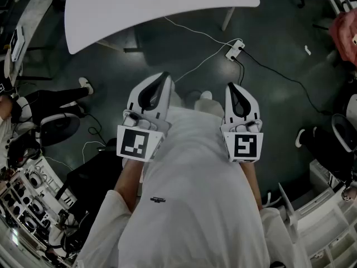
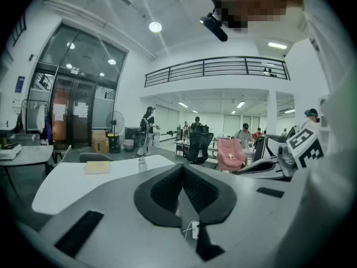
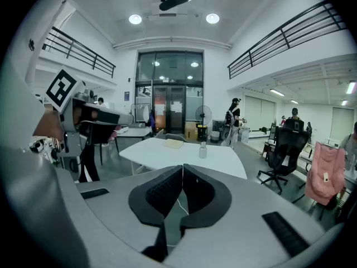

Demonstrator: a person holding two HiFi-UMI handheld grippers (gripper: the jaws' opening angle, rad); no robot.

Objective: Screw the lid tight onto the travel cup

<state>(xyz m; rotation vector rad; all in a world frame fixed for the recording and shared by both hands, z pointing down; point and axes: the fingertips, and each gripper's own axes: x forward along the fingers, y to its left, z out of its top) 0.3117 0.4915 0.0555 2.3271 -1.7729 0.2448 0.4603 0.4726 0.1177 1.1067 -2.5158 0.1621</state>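
Note:
A small clear travel cup [image 3: 203, 150] stands on the white table [image 3: 167, 152], far ahead of both grippers; its top is too small to make out. The left gripper view shows the same cup [image 2: 142, 164] near that table's [image 2: 83, 186] far edge. I hold both grippers close to my chest, above the floor and short of the table [image 1: 156, 4]. My left gripper [image 1: 163, 76] is shut and empty, its black pads [image 2: 167, 188] meeting. My right gripper [image 1: 233, 86] is likewise shut with nothing between its pads [image 3: 162, 191].
A flat beige pad [image 3: 173, 143] lies on the table near the cup. A white cable and power strip [image 1: 234, 50] run across the dark floor. Office chairs [image 3: 284, 149], a pink garment [image 2: 230, 154], a standing fan [image 2: 115, 128] and people stand further back.

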